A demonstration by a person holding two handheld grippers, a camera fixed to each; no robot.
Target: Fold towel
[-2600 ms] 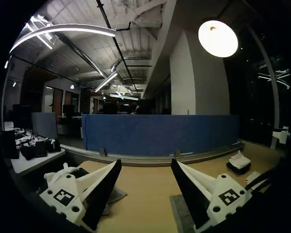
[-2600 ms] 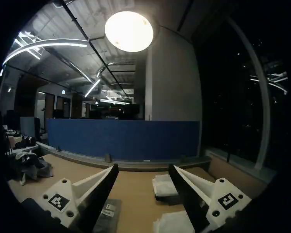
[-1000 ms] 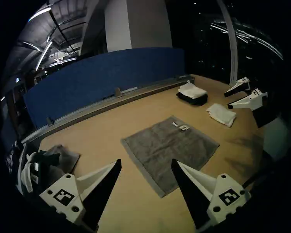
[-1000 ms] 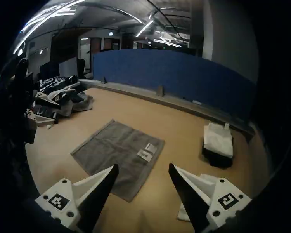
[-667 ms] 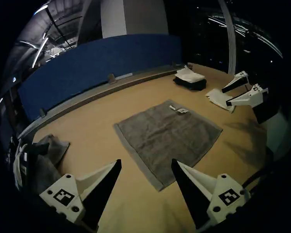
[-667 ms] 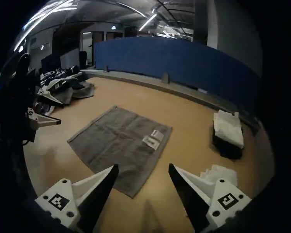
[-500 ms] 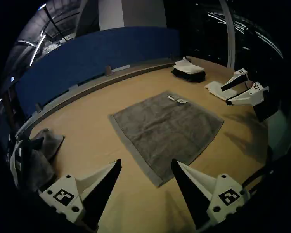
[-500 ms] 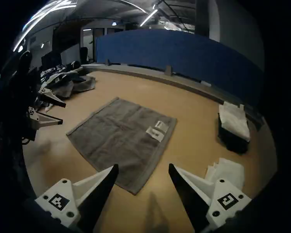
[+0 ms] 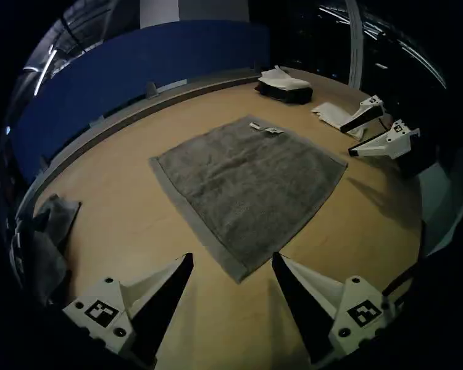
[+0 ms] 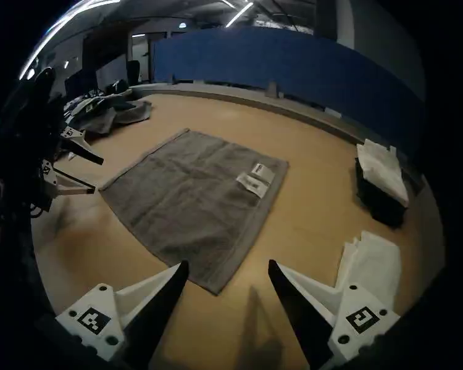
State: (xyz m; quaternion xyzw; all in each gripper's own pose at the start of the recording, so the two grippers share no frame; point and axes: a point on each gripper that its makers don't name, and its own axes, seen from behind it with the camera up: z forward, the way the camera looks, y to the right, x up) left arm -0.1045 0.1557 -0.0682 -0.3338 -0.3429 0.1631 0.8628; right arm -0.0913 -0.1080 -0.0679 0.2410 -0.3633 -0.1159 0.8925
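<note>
The grey towel [image 9: 250, 179] lies spread flat on the wooden table [image 9: 126, 203], with one corner pointing at each gripper. The left gripper [image 9: 231, 256] hangs just above the corner nearest it, fingers wide apart and empty, that corner sitting in the gap ahead. The right gripper [image 10: 227, 263] is spread open too, with nothing in it, poised over the neighbouring corner straight in front of its fingers. Held like this, I judge, each one is lined up to pinch its own corner, so the edge between them can be carried over to the far edge. Nothing is folded yet.

Just to the right of the right gripper lies a folded white cloth [image 10: 373, 265]. Farther ahead on that side is a stack [image 10: 379, 166] of white on dark, probably finished pieces set out of the way. Far to the left of the left gripper is a heap of cloths [image 9: 46, 240], likely waiting their turn.

Two small white tags [image 10: 256, 179] sit on the towel towards its far corner, ahead of the right gripper. Their print is too small to read. The square black-and-white markers [image 10: 93, 320] on the fingers carry patterns, not words
</note>
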